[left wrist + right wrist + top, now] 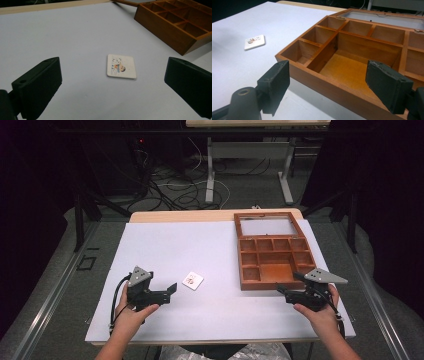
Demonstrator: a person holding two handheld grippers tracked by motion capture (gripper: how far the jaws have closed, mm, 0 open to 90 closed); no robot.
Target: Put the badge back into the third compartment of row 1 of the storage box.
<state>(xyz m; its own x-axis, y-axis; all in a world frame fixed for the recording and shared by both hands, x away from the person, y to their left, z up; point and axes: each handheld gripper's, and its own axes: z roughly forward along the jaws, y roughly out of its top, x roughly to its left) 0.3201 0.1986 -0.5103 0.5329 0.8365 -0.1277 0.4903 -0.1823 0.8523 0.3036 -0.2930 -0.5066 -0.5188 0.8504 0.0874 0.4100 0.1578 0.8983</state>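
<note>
A small white square card [192, 280] with a cartoon picture lies flat on the white table sheet; in the left gripper view the card [121, 66] lies just ahead, between the lines of the two jaws. My left gripper [171, 290] sits low over the sheet to the card's left, open and empty; its own view shows the left gripper [112, 65] with jaws wide apart. A wooden compartment box [240, 255] with its glass lid folded back stands at the right. My right gripper [289, 284] is open at the box's near edge, and the right gripper [328, 67] faces the large compartment.
The box [312, 75] has several small compartments around one large one, all bare inside. The card [254, 42] lies to the box's left. The box wall [160, 27] rises to the card's right. The sheet's edges bound the table [215, 215]; cables and table legs lie beyond.
</note>
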